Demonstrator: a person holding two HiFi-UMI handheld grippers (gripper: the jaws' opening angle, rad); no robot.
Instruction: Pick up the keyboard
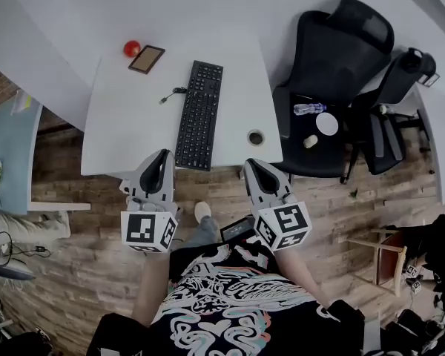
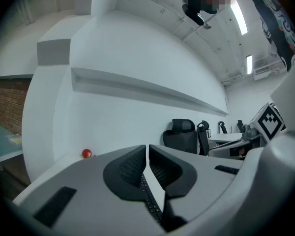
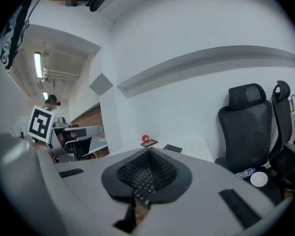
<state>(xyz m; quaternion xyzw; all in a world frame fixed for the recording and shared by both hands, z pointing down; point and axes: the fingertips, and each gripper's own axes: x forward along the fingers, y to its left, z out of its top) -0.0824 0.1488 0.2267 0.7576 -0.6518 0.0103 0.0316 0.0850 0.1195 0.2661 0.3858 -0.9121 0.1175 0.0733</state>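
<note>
Ahead of both grippers, the keyboard (image 1: 199,116) is lying lengthwise on the white table (image 1: 122,136), untouched. The left gripper (image 1: 162,158) and right gripper (image 1: 254,165) are hovering just short of the table's near edge, each with jaws pressed together on nothing. The key lettering is showing too small to read.

I see a white table (image 1: 126,128). The black keyboard (image 1: 199,115) lies near its middle, with its cable (image 1: 170,95) just beside it. At the far left corner lie a red ball (image 1: 131,48) and a flat brown device (image 1: 146,58). A small round object (image 1: 256,137) sits near the front right edge.
</note>
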